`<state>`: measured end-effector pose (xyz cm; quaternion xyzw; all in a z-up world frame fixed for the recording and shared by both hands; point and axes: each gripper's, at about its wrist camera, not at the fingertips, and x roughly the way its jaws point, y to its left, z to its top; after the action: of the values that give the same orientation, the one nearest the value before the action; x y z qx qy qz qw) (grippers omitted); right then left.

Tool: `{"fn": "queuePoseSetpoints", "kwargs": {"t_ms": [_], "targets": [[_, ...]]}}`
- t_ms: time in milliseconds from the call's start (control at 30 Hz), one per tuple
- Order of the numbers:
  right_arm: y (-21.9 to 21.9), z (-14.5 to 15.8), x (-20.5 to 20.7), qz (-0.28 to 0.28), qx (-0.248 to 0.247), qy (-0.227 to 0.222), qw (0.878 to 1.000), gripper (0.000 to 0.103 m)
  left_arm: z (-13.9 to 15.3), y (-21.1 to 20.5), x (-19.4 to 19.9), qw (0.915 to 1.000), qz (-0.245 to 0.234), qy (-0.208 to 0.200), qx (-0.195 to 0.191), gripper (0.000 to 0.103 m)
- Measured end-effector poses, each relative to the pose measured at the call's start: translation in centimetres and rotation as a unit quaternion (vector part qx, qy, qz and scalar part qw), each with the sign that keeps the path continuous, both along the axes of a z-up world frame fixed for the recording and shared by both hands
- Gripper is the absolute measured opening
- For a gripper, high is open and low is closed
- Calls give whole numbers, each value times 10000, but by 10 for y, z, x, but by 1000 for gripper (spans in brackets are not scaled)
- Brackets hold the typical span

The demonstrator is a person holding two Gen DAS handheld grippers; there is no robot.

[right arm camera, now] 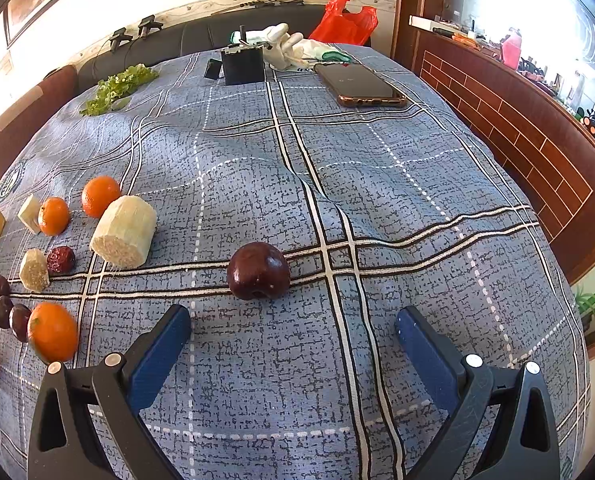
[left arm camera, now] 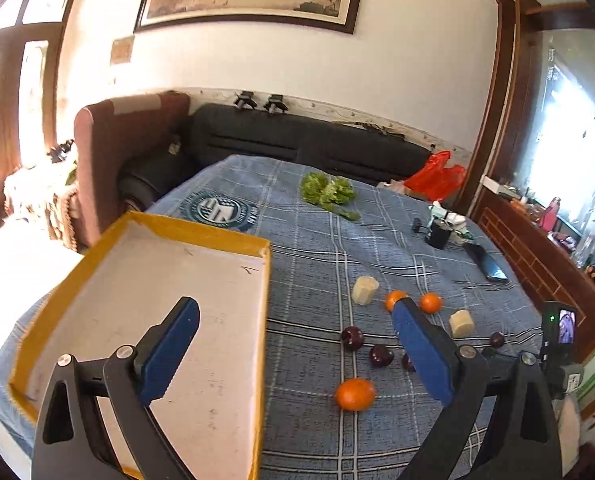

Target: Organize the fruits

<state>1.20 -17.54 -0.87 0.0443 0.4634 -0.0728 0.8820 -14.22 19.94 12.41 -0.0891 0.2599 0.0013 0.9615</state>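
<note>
The dark red plum (right arm camera: 258, 271) sits alone on the blue plaid cloth (right arm camera: 377, 184) over the desk, right in front of the right hand-held gripper (right arm camera: 293, 334), whose blue fingers are spread wide with nothing between them, plum just ahead of the tips and not touching. Off to its left there's the rest of the fruit: a big peeled pale chunk (right arm camera: 124, 231), two smaller pale chunks, a few oranges (right arm camera: 101, 196), a wrinkly red date (right arm camera: 61, 259) and a little row of dark plums (right arm camera: 3, 312) next to another orange.

The left hand-held gripper (left arm camera: 295, 318) is also wide open and empty, hovering over the edge of a yellow-rimmed tray (left arm camera: 263, 320) with a white bottom; one finger is over the tray, the other over the fruit scatter.

Farther back on the cloth: some lettuce (right arm camera: 117, 86), a small black box (right arm camera: 243, 66), white gloves (right arm camera: 293, 50) and a phone (right arm camera: 359, 84). A red bag (right arm camera: 343, 20) and a black sofa (left arm camera: 297, 136) are behind.
</note>
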Motion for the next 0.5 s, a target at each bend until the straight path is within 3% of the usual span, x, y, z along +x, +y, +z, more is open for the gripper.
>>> {"fn": "queuePoseSetpoints", "kwargs": {"t_ms": [133, 300, 500], "targets": [[0, 0, 0, -3, 3, -1, 10000, 103, 7, -10, -4, 9996, 11, 148, 229, 97], [-1, 0, -3, 147, 42, 31, 9999, 103, 11, -21, -12, 9996, 58, 286, 30, 97], [-1, 2, -4, 401, 83, 248, 9989, 103, -7, -44, -22, 9981, -87, 563, -230, 97]]}}
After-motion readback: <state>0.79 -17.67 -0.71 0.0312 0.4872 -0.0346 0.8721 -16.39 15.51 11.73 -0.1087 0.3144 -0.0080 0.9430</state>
